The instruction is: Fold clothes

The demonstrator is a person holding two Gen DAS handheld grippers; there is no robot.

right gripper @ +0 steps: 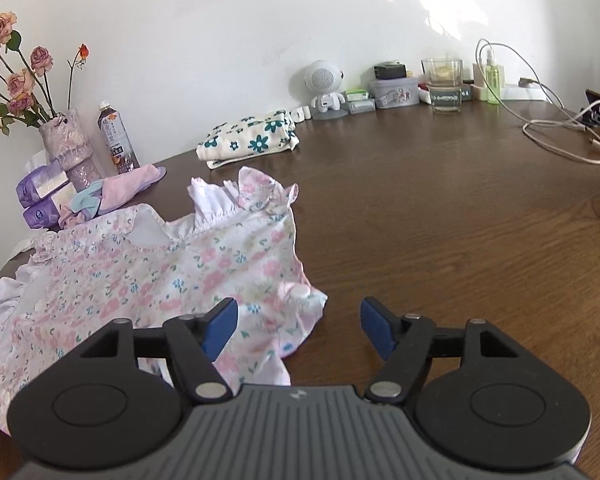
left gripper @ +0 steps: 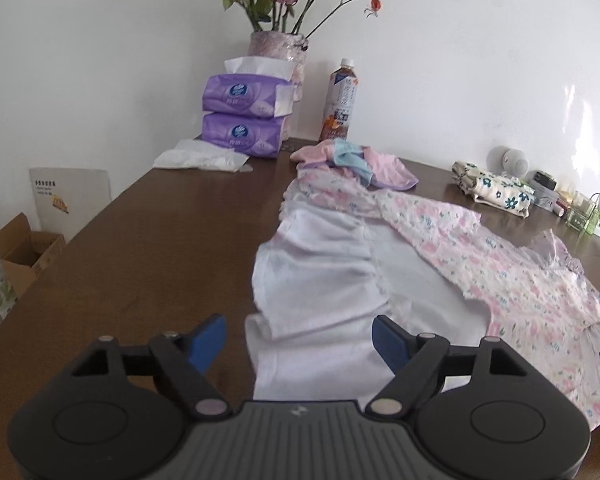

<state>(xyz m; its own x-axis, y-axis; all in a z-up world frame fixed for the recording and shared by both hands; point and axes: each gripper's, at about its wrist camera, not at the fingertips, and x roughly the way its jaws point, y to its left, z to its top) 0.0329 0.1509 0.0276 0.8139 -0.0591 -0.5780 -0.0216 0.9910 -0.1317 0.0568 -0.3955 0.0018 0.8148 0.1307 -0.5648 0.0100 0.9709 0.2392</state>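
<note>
Floral dress [left gripper: 512, 280] lies spread on the brown desk [left gripper: 160, 240], partly turned back so its white lining [left gripper: 324, 264] faces up right ahead of my left gripper [left gripper: 300, 340]. My left jaws stand wide apart, holding nothing, with the near edge of the lining lying between and just past the blue pads [left gripper: 210, 340]. My right gripper [right gripper: 298, 330] hovers at the dress's other end; its jaws are also spread and empty, the left pad over the ruffled hem [right gripper: 276, 320], the right pad over bare wood. Beyond the dress, a pink and blue garment [left gripper: 356, 164] sits bunched at its far end, and a folded cloth with teal flowers [right gripper: 252, 140] lies apart, nearer the wall. Farther back stand two purple tissue packs [left gripper: 244, 116], a drink bottle [left gripper: 340, 100] and a vase of dried roses [left gripper: 276, 44]. Along the wall to the right are a small white speaker [right gripper: 324, 84], jars and a white cable [right gripper: 556, 132].
</note>
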